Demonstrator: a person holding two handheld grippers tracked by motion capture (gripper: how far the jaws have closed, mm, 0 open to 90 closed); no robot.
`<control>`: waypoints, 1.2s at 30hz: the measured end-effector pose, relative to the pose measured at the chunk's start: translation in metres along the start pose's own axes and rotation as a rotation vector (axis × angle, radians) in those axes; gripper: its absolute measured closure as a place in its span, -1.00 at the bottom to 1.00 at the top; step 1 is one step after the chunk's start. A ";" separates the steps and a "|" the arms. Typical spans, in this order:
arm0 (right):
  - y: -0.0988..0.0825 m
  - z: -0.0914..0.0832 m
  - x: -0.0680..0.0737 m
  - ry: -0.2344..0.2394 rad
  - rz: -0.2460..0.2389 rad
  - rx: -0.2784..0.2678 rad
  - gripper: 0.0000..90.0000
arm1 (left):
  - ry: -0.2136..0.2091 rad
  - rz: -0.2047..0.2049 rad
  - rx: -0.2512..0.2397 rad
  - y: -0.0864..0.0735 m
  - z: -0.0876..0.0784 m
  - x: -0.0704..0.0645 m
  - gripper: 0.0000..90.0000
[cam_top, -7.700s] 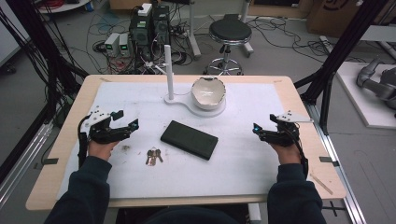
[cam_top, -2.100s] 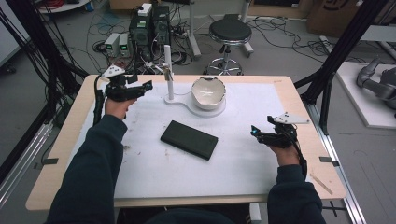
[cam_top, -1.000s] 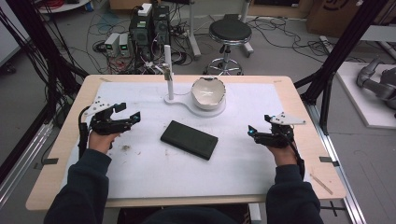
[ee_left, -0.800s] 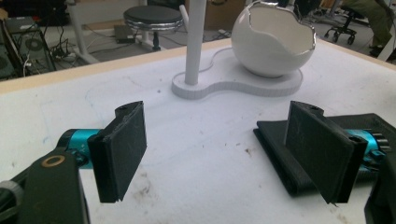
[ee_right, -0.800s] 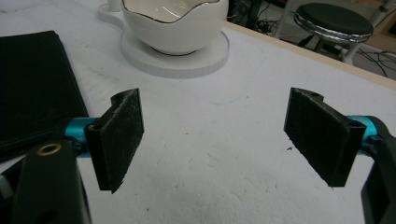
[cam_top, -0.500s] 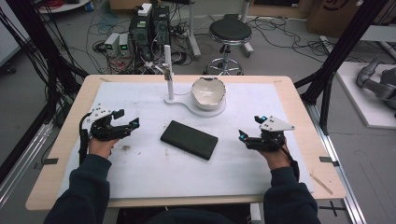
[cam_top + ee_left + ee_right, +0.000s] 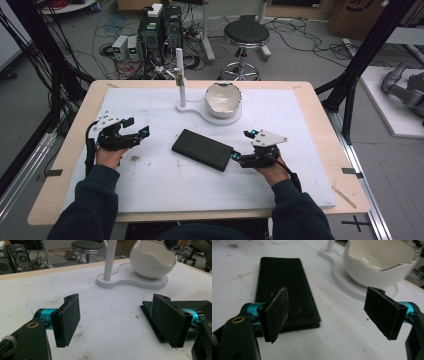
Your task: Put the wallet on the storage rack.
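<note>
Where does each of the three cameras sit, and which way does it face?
High view: above the person's side, looking forward and down at the table; both forearms, left tool and right tool show.
Left gripper view: rides the left tool, facing the white bowl; its open jaws show.
Right gripper view: rides the right tool, facing the black wallet; its open jaws show.
Shared: all show bowl and wallet.

Both forearms reach in low; the left hand-held gripper (image 7: 136,135) and the right hand-held gripper (image 7: 241,147) each have jaws spread wide.
</note>
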State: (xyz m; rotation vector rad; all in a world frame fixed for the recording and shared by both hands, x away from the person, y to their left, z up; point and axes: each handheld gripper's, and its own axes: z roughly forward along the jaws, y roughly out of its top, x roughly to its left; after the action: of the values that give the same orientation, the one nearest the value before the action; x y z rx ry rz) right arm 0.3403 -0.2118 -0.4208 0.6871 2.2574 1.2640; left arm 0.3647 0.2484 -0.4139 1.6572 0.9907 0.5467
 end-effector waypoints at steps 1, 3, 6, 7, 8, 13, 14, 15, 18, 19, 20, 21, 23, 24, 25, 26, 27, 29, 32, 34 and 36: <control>0.000 0.000 0.000 0.000 0.000 0.000 -0.55 | -0.002 0.004 0.001 0.000 0.000 0.000 -0.46; 0.001 0.009 0.005 0.026 -0.001 0.029 -0.55 | -0.001 0.004 0.002 0.000 0.001 -0.001 -0.45; 0.002 0.021 0.015 0.086 -0.005 0.058 -0.55 | -0.001 0.004 0.006 0.000 0.001 -0.001 -0.45; 0.002 0.024 0.017 0.105 -0.010 0.063 -0.55 | 0.000 0.001 0.008 -0.001 0.001 -0.001 -0.45; 0.002 0.027 0.019 0.118 -0.010 0.069 -0.55 | 0.002 0.000 0.010 -0.001 0.001 -0.001 -0.45; 0.002 0.042 0.032 0.174 -0.037 0.119 -0.55 | -0.002 -0.003 0.017 -0.001 0.003 0.000 -0.45; 0.001 0.044 0.034 0.179 -0.056 0.137 -0.55 | -0.001 -0.003 0.018 -0.001 0.003 0.000 -0.45; 0.000 0.047 0.038 0.184 -0.084 0.163 -0.56 | -0.001 -0.003 0.018 -0.001 0.003 0.000 -0.45; 0.000 0.052 0.047 0.145 -0.184 0.210 -0.63 | -0.002 -0.009 0.020 -0.002 0.003 0.000 -0.44; 0.000 0.052 0.049 0.139 -0.199 0.211 -0.62 | -0.002 -0.014 0.021 -0.002 0.003 0.000 -0.44; 0.000 0.052 0.049 0.140 -0.190 0.214 -0.59 | -0.002 -0.014 0.021 -0.002 0.003 0.000 -0.44; 0.000 0.051 0.048 0.136 -0.194 0.215 -0.45 | -0.005 -0.016 0.021 -0.002 0.003 0.001 -0.43; 0.002 0.050 0.046 0.122 -0.191 0.218 -0.28 | -0.004 -0.018 0.023 -0.003 0.003 0.001 -0.43; 0.002 0.050 0.046 0.124 -0.192 0.217 -0.22 | -0.003 -0.021 0.021 -0.003 0.004 0.001 -0.43; 0.002 0.049 0.045 0.134 -0.209 0.213 -0.06 | -0.002 -0.021 0.023 -0.003 0.003 0.001 -0.43; 0.002 0.049 0.045 0.134 -0.209 0.213 -0.06 | -0.002 -0.021 0.023 -0.003 0.003 0.001 -0.43; 0.004 0.047 0.046 0.150 -0.232 0.206 0.09 | -0.002 -0.024 0.021 -0.003 0.004 0.002 -0.43; 0.005 0.044 0.047 0.161 -0.242 0.197 0.36 | -0.002 -0.029 0.023 -0.003 0.004 0.002 -0.43; 0.008 0.041 0.048 0.180 -0.241 0.193 0.67 | -0.007 -0.029 0.027 -0.003 0.004 0.002 -0.43; 0.009 0.040 0.048 0.179 -0.243 0.192 0.70 | -0.006 -0.031 0.027 -0.003 0.004 0.002 -0.43; 0.013 0.037 0.047 0.173 -0.224 0.180 0.79 | -0.005 -0.036 0.027 -0.003 0.004 0.002 -0.43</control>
State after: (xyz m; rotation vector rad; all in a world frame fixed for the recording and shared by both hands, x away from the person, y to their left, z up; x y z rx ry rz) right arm 0.3293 -0.1531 -0.4337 0.3825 2.5301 1.0571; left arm 0.3680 0.2485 -0.4185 1.6604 1.0264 0.5078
